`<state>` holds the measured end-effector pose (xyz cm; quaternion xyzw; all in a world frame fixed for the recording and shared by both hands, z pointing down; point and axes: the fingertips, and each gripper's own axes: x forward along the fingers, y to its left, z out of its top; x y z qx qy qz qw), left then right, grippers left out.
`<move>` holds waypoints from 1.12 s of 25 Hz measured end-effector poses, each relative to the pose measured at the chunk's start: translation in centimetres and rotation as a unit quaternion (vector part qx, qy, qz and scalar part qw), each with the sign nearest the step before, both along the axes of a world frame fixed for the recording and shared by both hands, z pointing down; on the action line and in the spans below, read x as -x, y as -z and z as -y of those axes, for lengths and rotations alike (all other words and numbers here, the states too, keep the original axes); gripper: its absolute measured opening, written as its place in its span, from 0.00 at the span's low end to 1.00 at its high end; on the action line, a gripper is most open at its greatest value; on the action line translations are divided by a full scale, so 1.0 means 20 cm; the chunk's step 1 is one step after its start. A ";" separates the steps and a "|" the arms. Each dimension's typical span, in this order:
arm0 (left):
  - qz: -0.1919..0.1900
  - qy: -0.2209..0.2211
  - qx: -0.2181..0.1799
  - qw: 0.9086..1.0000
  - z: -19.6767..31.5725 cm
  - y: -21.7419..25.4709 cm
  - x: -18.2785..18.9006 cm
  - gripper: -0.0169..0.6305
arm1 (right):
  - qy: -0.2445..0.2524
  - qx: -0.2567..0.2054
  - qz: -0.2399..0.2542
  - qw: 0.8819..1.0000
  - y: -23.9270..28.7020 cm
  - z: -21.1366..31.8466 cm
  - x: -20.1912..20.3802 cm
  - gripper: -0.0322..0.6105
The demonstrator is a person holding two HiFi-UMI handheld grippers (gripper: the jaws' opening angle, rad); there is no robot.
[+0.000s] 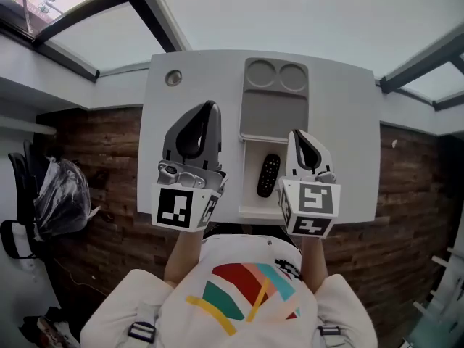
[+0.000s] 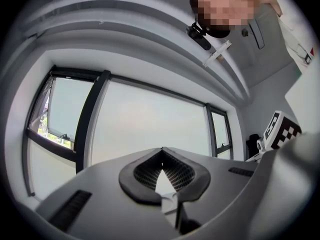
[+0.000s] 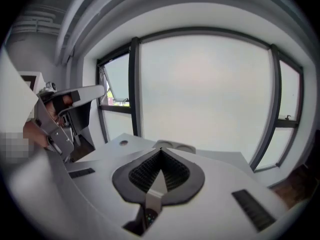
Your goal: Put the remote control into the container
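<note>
Both the left gripper (image 1: 209, 111) and right gripper (image 1: 297, 136) are closed, empty. The right covers 1 side of the white rectangular container (image 1: 249, 210) holding the slim black remote control (image 1: 269, 175).

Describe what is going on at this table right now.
A person holds a hand-held gripper in each hand above a white table. The left hand-held gripper and the right hand-held gripper are both shut and empty. The black remote control lies between them, on the person's side of the grey tray. Neither gripper touches it, so the remote has not been picked up.
</note>
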<state>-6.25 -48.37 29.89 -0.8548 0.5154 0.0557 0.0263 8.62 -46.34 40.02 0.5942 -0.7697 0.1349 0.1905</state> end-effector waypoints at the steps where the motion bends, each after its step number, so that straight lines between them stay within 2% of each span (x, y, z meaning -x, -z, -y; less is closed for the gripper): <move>1: -0.001 0.002 -0.011 1.000 0.00 0.05 0.00 0.04 | 0.000 -0.023 0.007 1.000 0.09 0.01 -0.01 0.05; 4: 0.002 0.003 -0.038 0.999 -0.01 0.18 0.00 0.04 | 0.004 -0.084 0.032 0.996 0.34 0.02 -0.02 0.05; 9: 0.006 0.008 -0.075 0.997 -0.05 0.34 -0.01 0.04 | 0.012 -0.164 0.044 0.985 0.66 -0.03 -0.06 0.05; 14: 0.015 0.013 -0.074 0.997 -0.08 0.37 -0.02 0.04 | 0.029 -0.223 0.064 0.972 0.85 -0.10 -0.07 0.05; 18: 0.027 0.025 -0.080 0.996 -0.11 0.40 0.00 0.04 | 0.022 -0.242 0.040 0.969 0.88 -0.12 -0.07 0.05; 24: 0.033 0.035 -0.096 0.994 -0.15 0.44 0.03 0.04 | 0.022 -0.247 0.054 0.967 0.90 -0.12 -0.05 0.05; 28: 0.031 0.036 -0.091 0.995 -0.13 0.42 0.05 0.04 | 0.023 -0.247 0.054 0.967 0.90 -0.12 -0.03 0.05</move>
